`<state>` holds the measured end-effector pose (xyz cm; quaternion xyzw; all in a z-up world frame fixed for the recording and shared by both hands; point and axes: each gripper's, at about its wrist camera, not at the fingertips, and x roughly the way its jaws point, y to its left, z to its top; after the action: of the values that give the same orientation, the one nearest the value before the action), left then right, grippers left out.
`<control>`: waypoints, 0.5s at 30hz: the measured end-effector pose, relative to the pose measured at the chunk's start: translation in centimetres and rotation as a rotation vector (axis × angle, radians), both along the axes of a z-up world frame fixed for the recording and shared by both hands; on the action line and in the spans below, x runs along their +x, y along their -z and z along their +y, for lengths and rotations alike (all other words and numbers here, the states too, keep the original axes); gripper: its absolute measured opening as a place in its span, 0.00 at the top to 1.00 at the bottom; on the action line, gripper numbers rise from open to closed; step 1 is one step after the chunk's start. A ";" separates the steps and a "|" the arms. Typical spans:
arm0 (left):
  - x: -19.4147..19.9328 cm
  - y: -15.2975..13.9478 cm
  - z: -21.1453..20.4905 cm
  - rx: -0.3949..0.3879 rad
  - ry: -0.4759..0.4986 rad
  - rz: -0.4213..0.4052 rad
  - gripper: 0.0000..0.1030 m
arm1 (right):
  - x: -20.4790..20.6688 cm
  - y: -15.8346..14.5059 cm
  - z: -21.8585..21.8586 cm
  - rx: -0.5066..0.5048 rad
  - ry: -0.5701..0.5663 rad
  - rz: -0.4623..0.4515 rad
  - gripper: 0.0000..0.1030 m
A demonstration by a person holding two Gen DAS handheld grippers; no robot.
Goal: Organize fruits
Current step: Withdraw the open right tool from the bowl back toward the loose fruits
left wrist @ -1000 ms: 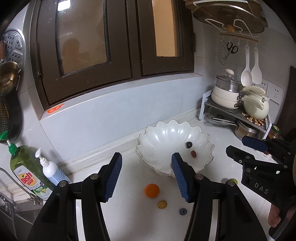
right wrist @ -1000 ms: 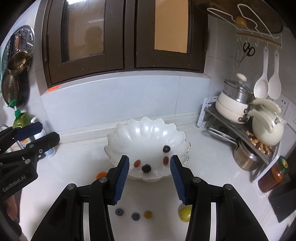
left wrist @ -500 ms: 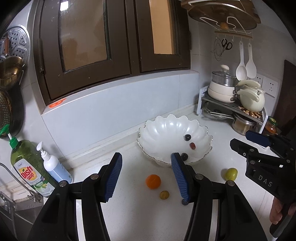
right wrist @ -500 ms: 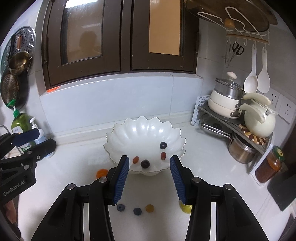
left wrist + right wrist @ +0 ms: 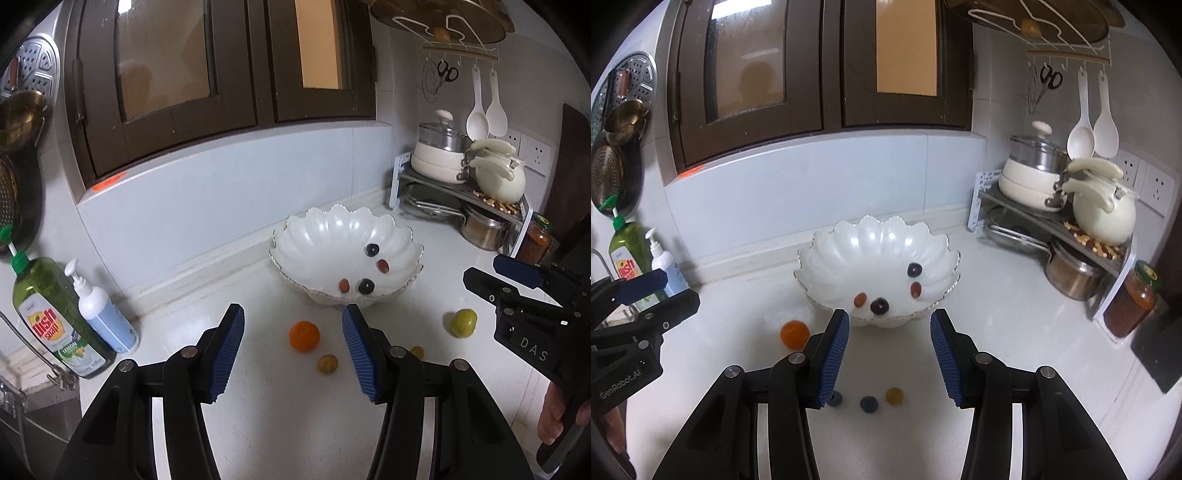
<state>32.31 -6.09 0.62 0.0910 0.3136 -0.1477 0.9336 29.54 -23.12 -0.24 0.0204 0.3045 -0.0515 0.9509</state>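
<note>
Both claws, left [image 5: 291, 349] and right [image 5: 889, 356], hang with jaws apart and empty in front of the white bowl [image 5: 314, 236], which holds four grapes; an orange [image 5: 304, 335] lies on the table [image 5: 280, 424] just before the bowl

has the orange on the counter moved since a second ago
No. The orange still sits on the counter just in front of the white bowl, left of its near rim, as before. Only the camera view has shifted; the fruit itself stayed put.
</note>
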 end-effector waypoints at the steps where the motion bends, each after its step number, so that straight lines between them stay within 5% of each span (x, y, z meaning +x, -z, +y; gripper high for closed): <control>1: 0.0 0.2 0.0 0.002 0.001 0.003 0.47 | -0.1 0.3 0.0 0.000 0.002 0.006 0.54; 15: -0.4 3.5 -0.7 0.018 0.030 0.070 0.47 | -0.4 4.2 -0.8 0.039 0.021 0.089 0.54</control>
<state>31.94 -6.75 -2.88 0.0989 0.3460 -0.1621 0.9188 29.13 -23.94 -4.43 0.0396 0.3473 -0.0565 0.9352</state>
